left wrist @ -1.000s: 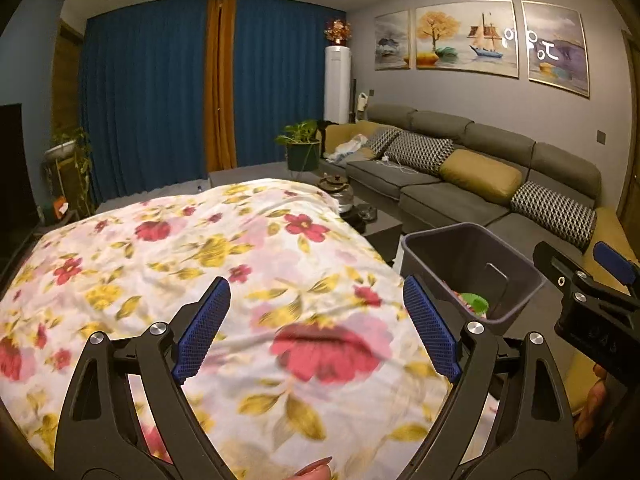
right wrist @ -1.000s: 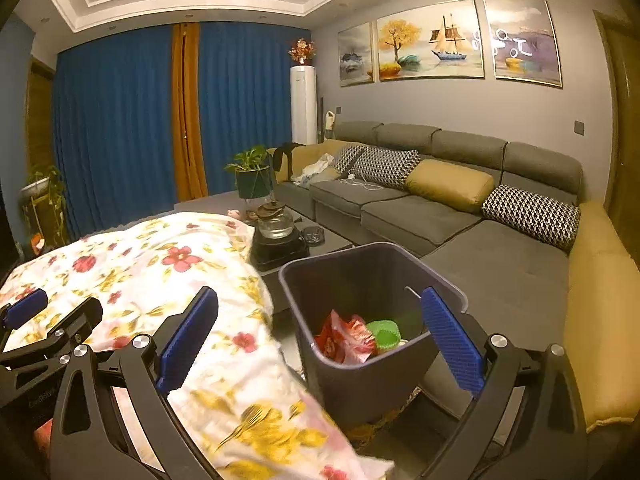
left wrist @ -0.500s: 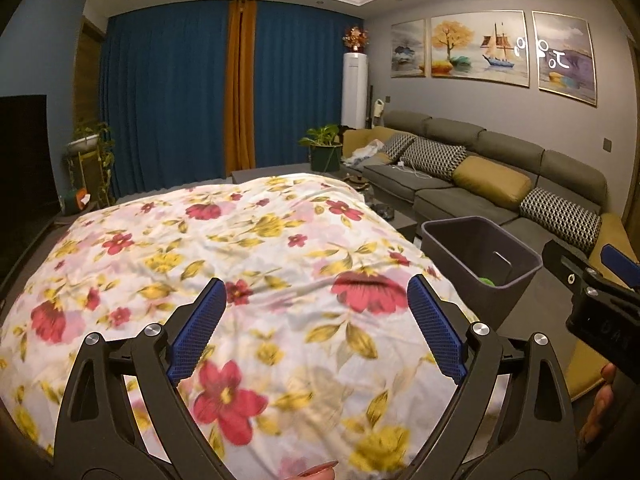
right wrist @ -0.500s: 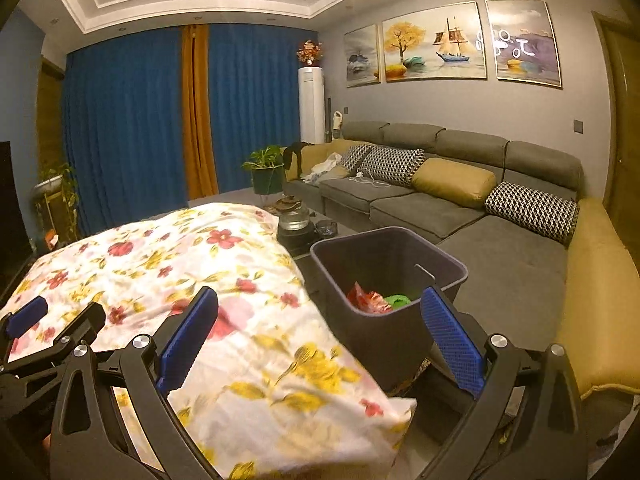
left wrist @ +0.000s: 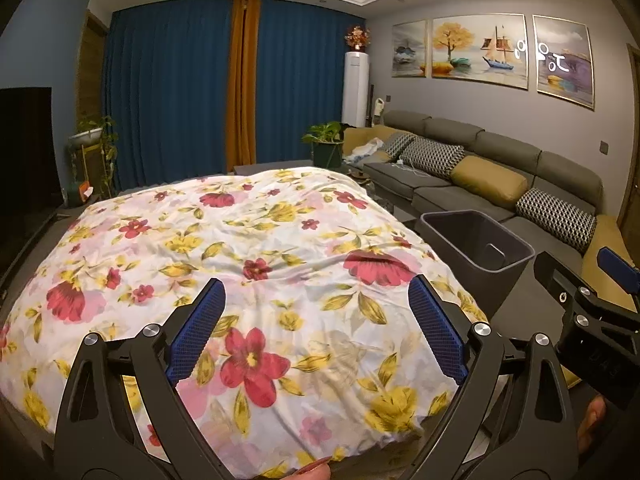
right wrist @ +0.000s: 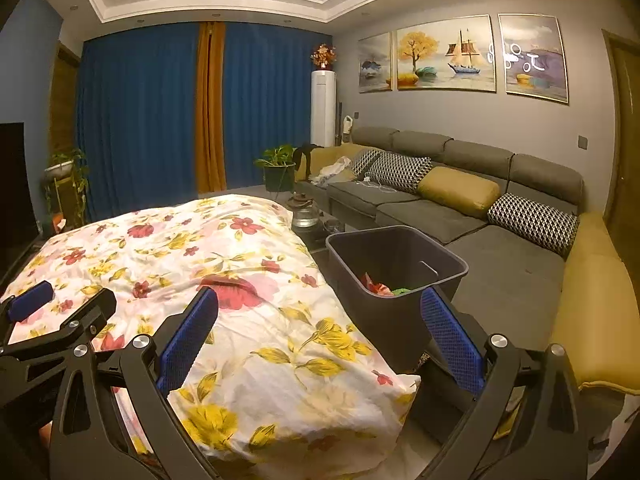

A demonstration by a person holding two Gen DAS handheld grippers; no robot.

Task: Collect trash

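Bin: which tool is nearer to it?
Right. The right tool sits just short of the bin, its right finger overlapping the bin's wall in view. The left tool hangs over the floral sheet, farther off.

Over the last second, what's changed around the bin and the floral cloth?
Both grippers, left and right, backed away from the bin, which looks farther off. Nothing was grabbed or released. The fingers stay open, and the floral cloth and red and green trash stay put.

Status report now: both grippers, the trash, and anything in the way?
Left gripper open, empty. Right gripper open, empty. Trash lies in bin. Floral cloth shows no litter; nothing blocks.
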